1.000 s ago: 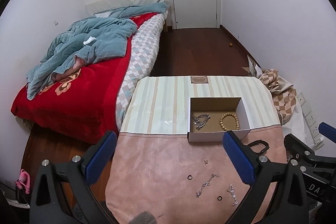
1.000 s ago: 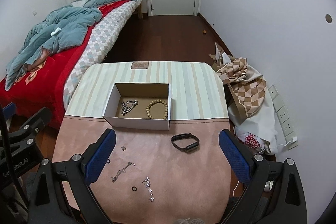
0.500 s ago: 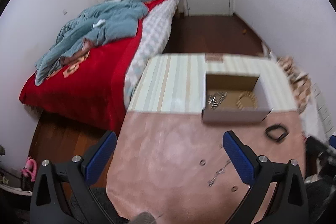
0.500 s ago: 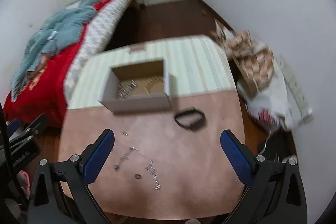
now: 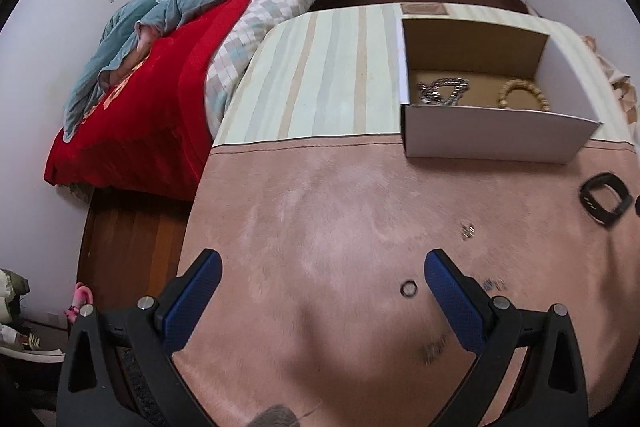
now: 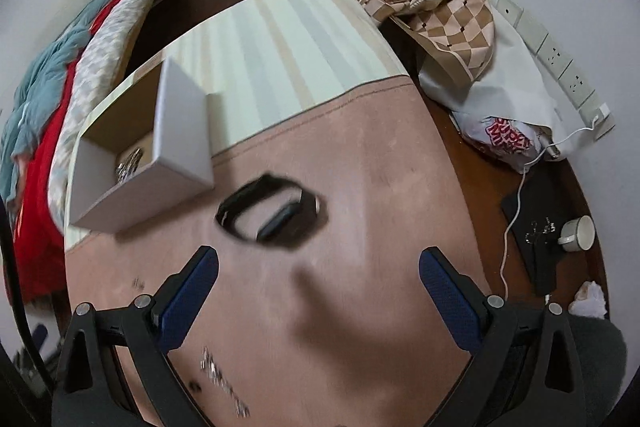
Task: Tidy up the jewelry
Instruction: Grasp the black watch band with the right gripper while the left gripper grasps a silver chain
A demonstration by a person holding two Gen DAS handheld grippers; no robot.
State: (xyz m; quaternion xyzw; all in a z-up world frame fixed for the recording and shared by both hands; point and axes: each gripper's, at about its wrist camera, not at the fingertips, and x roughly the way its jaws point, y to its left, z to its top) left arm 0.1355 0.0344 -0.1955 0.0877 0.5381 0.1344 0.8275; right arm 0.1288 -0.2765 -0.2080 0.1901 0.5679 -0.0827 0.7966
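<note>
Cardboard box [image 5: 488,143] upper right holds chain [image 5: 442,91], beads [image 5: 522,99]. Black band [image 6: 276,213], ring [image 5: 409,287] left on bench [image 5: 320,211]. My left tool [image 5: 320,301], right tool [image 6: 318,297] open, empty.

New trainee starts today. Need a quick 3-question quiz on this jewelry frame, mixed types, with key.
1. True or false: the black wristband lies inside the box.
2. Which is in the box beside the silver chain? A) bead bracelet B) small black ring C) mug
3. Fill in: both the left gripper and right gripper have their fingers ____.

Key: 1 false; 2 A; 3 open
</note>
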